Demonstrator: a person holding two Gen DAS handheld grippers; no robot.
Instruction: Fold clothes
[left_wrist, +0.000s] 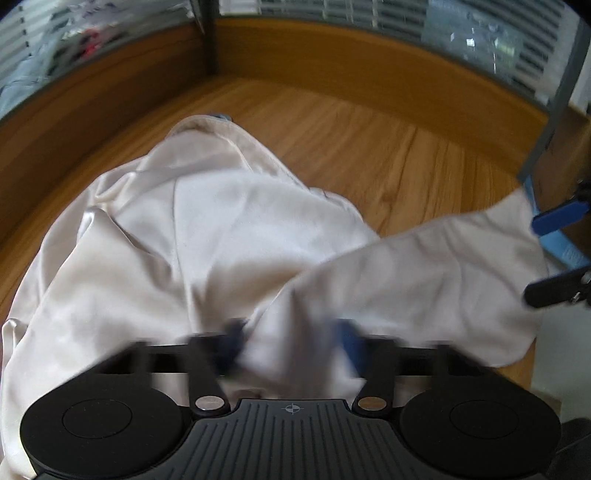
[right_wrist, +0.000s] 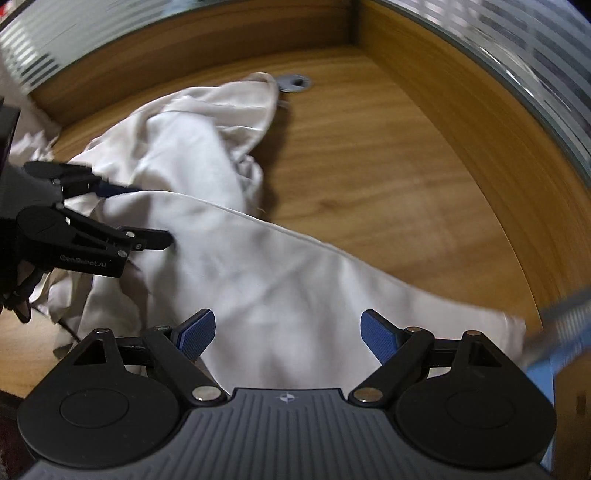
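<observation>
Cream-white cloth, a crumpled garment (left_wrist: 229, 221), lies spread in loose folds over the wooden desk (left_wrist: 388, 147), one long flap of it running out toward our right side while the bunched far end sits close to a grey cable port (right_wrist: 295, 82) in the desktop. We have our left gripper (left_wrist: 291, 343) down in the fabric: a ridge of cloth rises between its fingers, and though that part of the left wrist view is blurred, the fingers look drawn in against the cloth, so we judge it pinched on the garment rather than standing free. Our right gripper (right_wrist: 288, 332) has its blue pads (right_wrist: 376, 338) set wide apart, hovering just above the long flap with nothing clamped. We judge we are at the start of the fold, taking hold of the piece at two points so it can be lifted and straightened. The next move calls for the right hand to come down on the near edge of the flap and pinch it, picking one layer only. Then both hands should draw apart to flatten the creases before any fold is laid.
</observation>
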